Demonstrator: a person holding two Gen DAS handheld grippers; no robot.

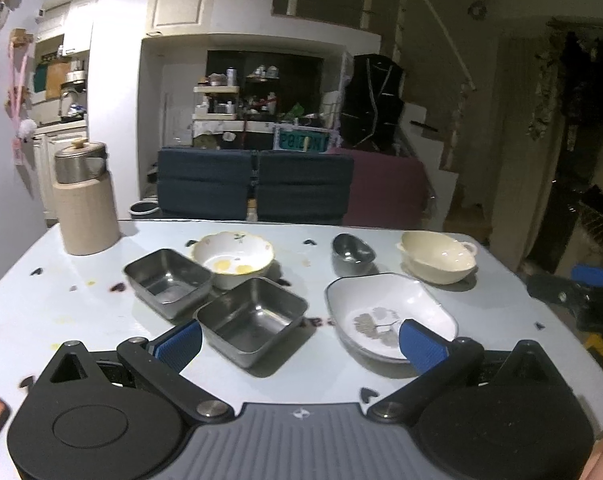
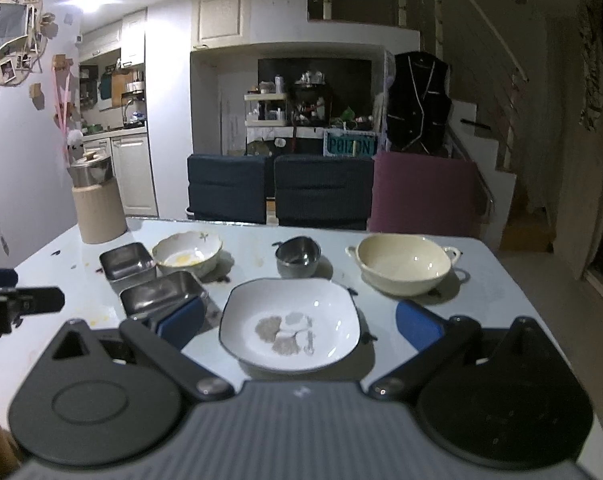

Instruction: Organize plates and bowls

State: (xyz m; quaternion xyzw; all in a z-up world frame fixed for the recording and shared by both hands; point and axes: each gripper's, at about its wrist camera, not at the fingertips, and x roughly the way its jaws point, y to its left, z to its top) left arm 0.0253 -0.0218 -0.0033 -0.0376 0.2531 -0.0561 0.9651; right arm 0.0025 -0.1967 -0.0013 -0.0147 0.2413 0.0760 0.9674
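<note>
On the pale table point(image 1: 81, 312) stand two square steel tins, a near one point(image 1: 252, 320) and a far one point(image 1: 167, 282). Behind them is a flowered bowl point(image 1: 233, 258) with yellow residue. To the right sit a white blue-rimmed plate point(image 1: 385, 312), a small steel cup point(image 1: 352, 252) and a cream two-handled bowl point(image 1: 437, 256). My left gripper point(image 1: 299, 344) is open, its fingers either side of the near tin, above the table. My right gripper point(image 2: 299, 322) is open and straddles the white plate point(image 2: 289, 322). Its view also has the near tin point(image 2: 161, 294), cup point(image 2: 297, 256) and cream bowl point(image 2: 403, 264).
A tan canister with a steel lid point(image 1: 83, 196) stands at the table's far left corner. Dark blue chair backs point(image 1: 253, 184) and a maroon one point(image 1: 385, 188) line the far edge. The other gripper shows at the right edge point(image 1: 573, 296) and at the left edge point(image 2: 13, 300).
</note>
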